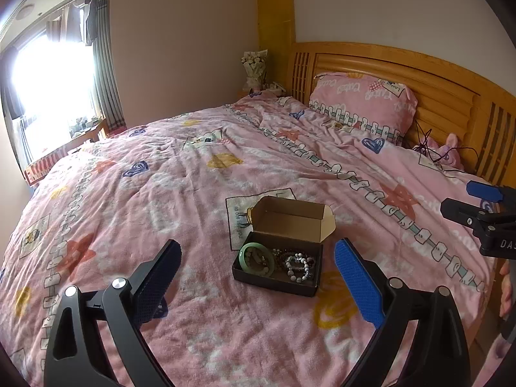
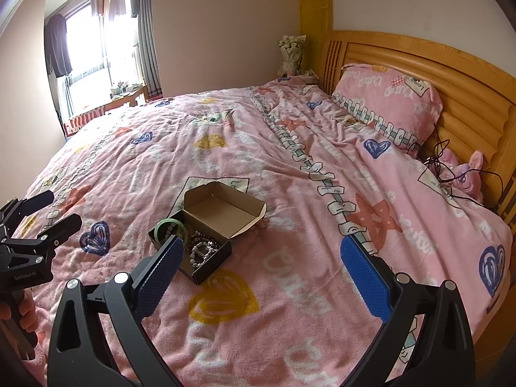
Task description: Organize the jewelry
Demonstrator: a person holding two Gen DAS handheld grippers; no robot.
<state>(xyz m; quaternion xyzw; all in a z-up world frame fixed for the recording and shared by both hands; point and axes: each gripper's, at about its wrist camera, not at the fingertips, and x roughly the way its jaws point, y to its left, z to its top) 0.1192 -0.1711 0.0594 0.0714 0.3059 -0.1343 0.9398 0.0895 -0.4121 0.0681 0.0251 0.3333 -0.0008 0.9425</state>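
Through the left wrist camera we find our left gripper (image 1: 258,277) with jaws spread wide and holding nothing, hovering over the pink bedspread (image 1: 161,167). The small black box (image 1: 277,266) sits dead ahead at twelve o'clock between the fingertips, its cardboard lid (image 1: 292,217) flipped back. Inside, a green bangle (image 1: 256,259) lies at nine o'clock and beaded bracelets (image 1: 298,266) at three. We judge the jewelry already gathered; next we likely fold the lid shut, steadying the box.

Through the right wrist camera our right gripper (image 2: 261,274) is likewise apart and empty, with the box (image 2: 193,242) at ten o'clock, partly behind the left finger.
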